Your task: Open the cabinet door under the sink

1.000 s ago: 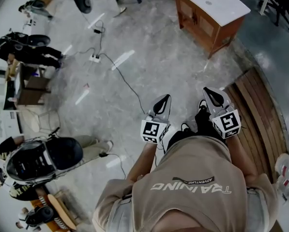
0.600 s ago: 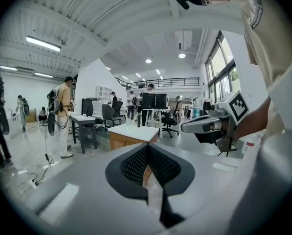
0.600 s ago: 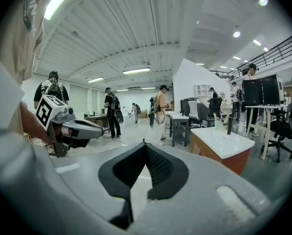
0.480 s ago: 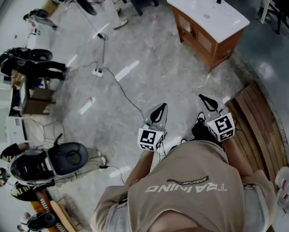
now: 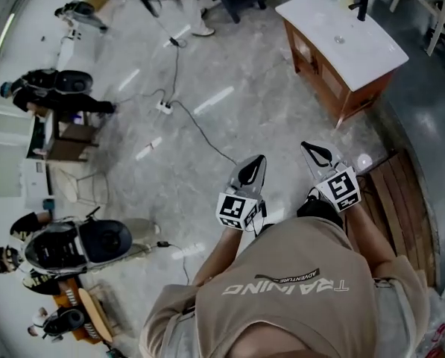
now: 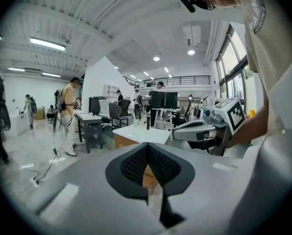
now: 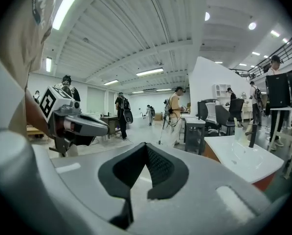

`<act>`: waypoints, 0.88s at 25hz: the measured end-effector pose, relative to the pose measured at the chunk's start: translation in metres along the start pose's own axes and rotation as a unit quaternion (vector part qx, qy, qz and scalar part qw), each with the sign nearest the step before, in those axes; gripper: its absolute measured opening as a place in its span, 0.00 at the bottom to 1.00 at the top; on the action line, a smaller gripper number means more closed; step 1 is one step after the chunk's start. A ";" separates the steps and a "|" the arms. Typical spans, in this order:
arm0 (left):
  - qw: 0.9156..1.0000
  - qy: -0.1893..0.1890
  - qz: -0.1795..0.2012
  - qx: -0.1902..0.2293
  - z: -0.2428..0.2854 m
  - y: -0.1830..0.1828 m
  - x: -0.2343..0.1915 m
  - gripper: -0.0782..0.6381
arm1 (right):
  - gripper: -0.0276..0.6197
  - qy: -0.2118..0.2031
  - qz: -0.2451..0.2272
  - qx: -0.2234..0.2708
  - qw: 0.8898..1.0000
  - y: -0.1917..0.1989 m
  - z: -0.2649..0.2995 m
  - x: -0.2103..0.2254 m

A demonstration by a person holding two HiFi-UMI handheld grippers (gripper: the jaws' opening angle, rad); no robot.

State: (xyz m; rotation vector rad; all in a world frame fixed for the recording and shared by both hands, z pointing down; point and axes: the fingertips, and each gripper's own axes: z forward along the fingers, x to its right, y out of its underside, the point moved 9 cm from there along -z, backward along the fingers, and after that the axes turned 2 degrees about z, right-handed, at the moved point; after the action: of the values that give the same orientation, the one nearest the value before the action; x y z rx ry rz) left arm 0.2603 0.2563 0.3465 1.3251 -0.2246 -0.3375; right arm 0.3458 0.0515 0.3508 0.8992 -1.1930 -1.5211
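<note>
Left gripper: lower middle of head view, in the air over the floor, tip toward upper right; jaws shut tip to tip on nothing, as own view shows
Right gripper: just right of the left one, about level, apart from it; jaws likewise closed and empty
Cabinet: upper right of head view, well apart from both grippers; brown wood under a white top
Door: on the face turned toward frame left, looks shut, untouched
Sink: set in the top, black tap at its far edge
Left gripper view: cabinet ahead past the closed tips, right gripper at frame right
Right gripper view: top at lower right, left gripper at frame left
Floor: grey, black cable running from a power strip toward the person
Planks: brown, lower right beside the person
</note>
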 end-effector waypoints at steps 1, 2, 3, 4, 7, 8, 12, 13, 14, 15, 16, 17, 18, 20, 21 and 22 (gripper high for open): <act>1.000 -0.004 -0.011 -0.004 0.005 0.000 -0.001 0.13 | 0.05 -0.007 0.005 0.000 1.000 0.000 0.005 0.005; 1.000 -0.007 -0.020 -0.011 0.008 0.000 0.000 0.13 | 0.05 -0.013 0.009 -0.003 1.000 0.002 0.009 0.009; 0.999 -0.011 -0.025 -0.020 0.010 0.001 0.002 0.13 | 0.05 -0.019 0.013 -0.006 1.000 0.005 0.011 0.012; 0.999 -0.014 -0.027 -0.026 0.012 0.002 0.002 0.13 | 0.05 -0.024 0.016 -0.009 1.000 0.007 0.012 0.015; 0.999 -0.023 -0.032 -0.035 0.023 0.003 -0.002 0.13 | 0.05 -0.032 0.018 -0.018 0.999 0.015 0.017 0.029; 0.998 -0.025 -0.034 -0.037 0.027 0.003 -0.004 0.13 | 0.05 -0.030 0.019 -0.021 0.999 0.017 0.018 0.034; 0.998 -0.017 -0.037 -0.039 0.040 0.000 -0.020 0.13 | 0.05 -0.013 0.030 -0.036 0.999 0.019 0.029 0.049; 0.998 -0.014 -0.038 -0.037 0.045 -0.001 -0.026 0.13 | 0.05 -0.008 0.032 -0.039 0.999 0.019 0.035 0.052; 0.999 -0.010 -0.038 -0.034 0.049 -0.002 -0.031 0.13 | 0.05 -0.004 0.033 -0.041 0.999 0.019 0.039 0.054; 0.999 -0.006 -0.037 -0.031 0.052 -0.002 -0.034 0.13 | 0.05 0.000 0.033 -0.041 0.999 0.018 0.042 0.054; 0.999 0.000 -0.036 -0.029 0.055 -0.001 -0.034 0.13 | 0.05 0.004 0.034 -0.040 0.999 0.017 0.042 0.053; 0.999 0.007 -0.035 -0.029 0.057 0.000 -0.033 0.13 | 0.05 0.007 0.034 -0.040 0.999 0.017 0.040 0.052; 0.999 0.015 -0.036 -0.029 0.060 0.002 -0.032 0.13 | 0.05 0.011 0.034 -0.043 0.998 0.017 0.038 0.051; 0.998 0.030 -0.044 -0.026 0.069 0.007 -0.035 0.13 | 0.05 0.022 0.033 -0.053 0.998 0.020 0.038 0.052; 0.998 0.037 -0.049 -0.022 0.075 0.008 -0.040 0.13 | 0.05 0.030 0.032 -0.056 0.997 0.020 0.042 0.054; 0.997 0.043 -0.055 -0.015 0.082 0.008 -0.049 0.13 | 0.05 0.042 0.032 -0.056 0.997 0.018 0.047 0.058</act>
State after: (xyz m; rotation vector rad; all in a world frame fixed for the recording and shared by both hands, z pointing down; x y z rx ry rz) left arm 0.1871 0.2014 0.3745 1.3220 -0.0756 -0.3744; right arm 0.2915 0.0067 0.3805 0.8340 -1.0553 -1.4685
